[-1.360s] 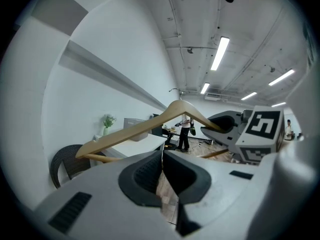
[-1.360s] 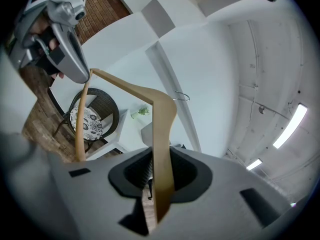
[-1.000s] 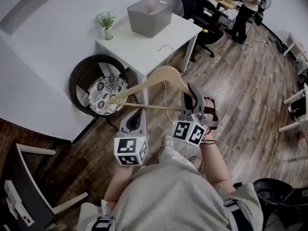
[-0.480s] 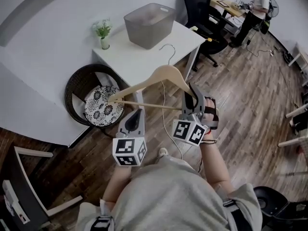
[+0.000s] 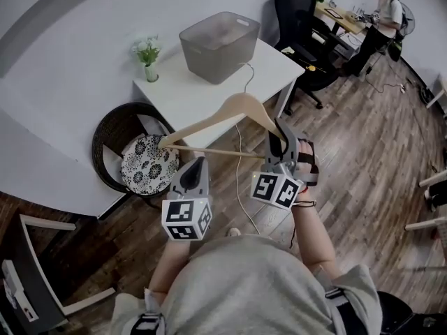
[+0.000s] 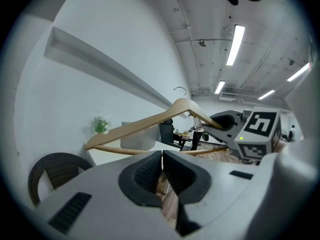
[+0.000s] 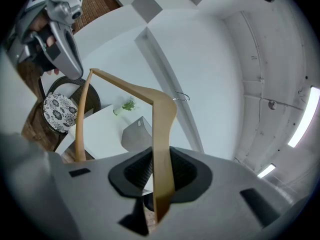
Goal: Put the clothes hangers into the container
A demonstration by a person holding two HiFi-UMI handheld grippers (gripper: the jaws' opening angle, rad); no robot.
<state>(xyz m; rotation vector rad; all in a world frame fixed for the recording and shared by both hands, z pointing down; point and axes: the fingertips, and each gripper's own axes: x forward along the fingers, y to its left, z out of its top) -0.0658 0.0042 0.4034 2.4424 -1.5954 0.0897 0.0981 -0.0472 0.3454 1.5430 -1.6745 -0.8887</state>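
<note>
Wooden clothes hanger (image 5: 230, 114) pinched at one shoulder by the right hand-held gripper (image 5: 281, 137), hook pointing forward, probably for the grey container (image 5: 218, 37) ahead on the white worktop (image 5: 202, 93), while the left hand-held gripper (image 5: 197, 167) alongside is pressed together and empty, with a wicker chair (image 5: 112, 128) to its left.

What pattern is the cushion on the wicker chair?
Black-and-white floral print on the cushion; clearest in the head view.

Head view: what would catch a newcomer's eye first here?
The wooden hanger is held in the air at centre, one arm clamped in the jaws of the right gripper. Beyond it, the grey container sits on the white table. The left gripper is shut and empty below the hanger.
</note>
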